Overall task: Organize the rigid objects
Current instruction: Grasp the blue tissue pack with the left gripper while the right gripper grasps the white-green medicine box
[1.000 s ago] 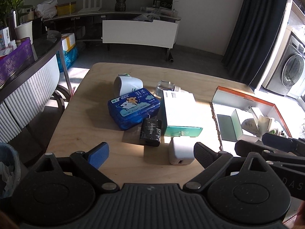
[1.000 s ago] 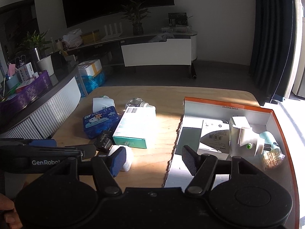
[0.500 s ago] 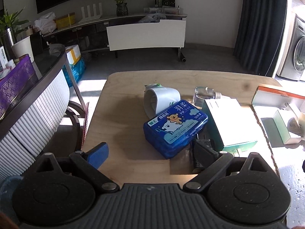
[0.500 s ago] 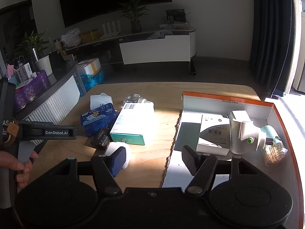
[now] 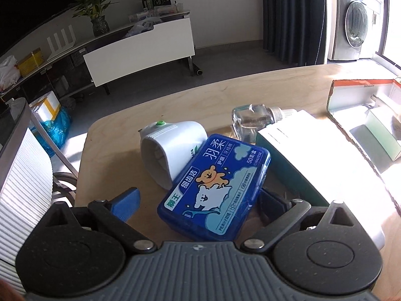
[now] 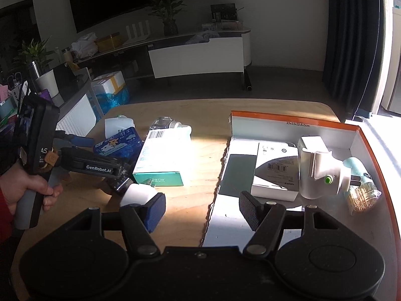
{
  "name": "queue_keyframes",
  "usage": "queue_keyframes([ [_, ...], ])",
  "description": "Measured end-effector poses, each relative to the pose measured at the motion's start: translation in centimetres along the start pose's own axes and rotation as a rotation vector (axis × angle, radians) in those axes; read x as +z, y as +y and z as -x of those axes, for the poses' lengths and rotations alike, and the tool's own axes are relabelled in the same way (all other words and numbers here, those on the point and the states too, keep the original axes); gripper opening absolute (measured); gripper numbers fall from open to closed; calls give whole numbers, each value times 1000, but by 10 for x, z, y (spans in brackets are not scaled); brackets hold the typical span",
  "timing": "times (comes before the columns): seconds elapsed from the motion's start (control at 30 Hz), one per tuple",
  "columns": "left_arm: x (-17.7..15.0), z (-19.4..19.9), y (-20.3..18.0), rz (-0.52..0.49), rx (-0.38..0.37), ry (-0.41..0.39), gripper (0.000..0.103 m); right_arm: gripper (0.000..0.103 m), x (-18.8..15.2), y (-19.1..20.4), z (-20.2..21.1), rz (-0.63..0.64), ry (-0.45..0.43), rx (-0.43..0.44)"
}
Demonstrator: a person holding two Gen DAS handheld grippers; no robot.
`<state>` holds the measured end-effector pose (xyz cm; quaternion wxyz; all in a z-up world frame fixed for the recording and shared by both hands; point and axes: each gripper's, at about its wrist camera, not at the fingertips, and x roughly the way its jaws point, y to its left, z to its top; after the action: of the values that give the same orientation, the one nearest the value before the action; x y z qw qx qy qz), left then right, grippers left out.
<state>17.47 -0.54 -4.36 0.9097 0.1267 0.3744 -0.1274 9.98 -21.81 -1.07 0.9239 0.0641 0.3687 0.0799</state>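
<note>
in the left wrist view, the left gripper (image 5: pixel 198 202) hung over the wooden table (image 5: pixel 120 155) with its jaws spread wide, having just been opening, and the blue floss-pick box (image 5: pixel 216 188) lay between them, neither pad pressing on it as far as could be seen. the box leaned on a white plug-in device (image 5: pixel 170 148) behind it, a clear glass bottle (image 5: pixel 248 123) lay further back, and a white and teal carton (image 5: pixel 288 150) sat just to the box's right. the orange-edged tray (image 5: pixel 333 92) showed at the right edge. in the right wrist view, the right gripper (image 6: pixel 201 207) stood partly spread with nothing between its pads, hovering over the near edge where table and tray (image 6: pixel 371 150) met. a white charger (image 6: pixel 137 194) lay just past its left finger. the tray held a flat white box (image 6: pixel 273 173), a white plug-in unit (image 6: pixel 318 168) and a small bundle of picks (image 6: pixel 362 197) at the right wall. at the left a hand (image 6: pixel 22 188) held the other gripper's handle, its fingers reaching around the blue box (image 6: pixel 117 145) beside the carton (image 6: pixel 163 155).
</note>
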Motion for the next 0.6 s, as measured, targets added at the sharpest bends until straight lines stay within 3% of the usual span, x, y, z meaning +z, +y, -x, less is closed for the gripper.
queue_keyframes([
  [0.07, 0, -2, -1, 17, -23, -11, 100, 78, 1, 0, -3, -2, 6, 1],
  [0.17, -2, -2, -6, 53, -57, -23, 88, 78, 2, 0, -9, -13, 15, 8],
  [0.3, -6, 5, -12, 74, -85, -44, 64, 78, 6, 5, -16, -12, 21, 19],
  [0.43, -10, 15, -15, 116, -99, -38, 61, 79, 13, 11, -25, -2, 23, 39],
  [0.6, -21, 31, -7, 215, -65, -11, 61, 80, 25, 17, -38, -10, 25, 68],
])
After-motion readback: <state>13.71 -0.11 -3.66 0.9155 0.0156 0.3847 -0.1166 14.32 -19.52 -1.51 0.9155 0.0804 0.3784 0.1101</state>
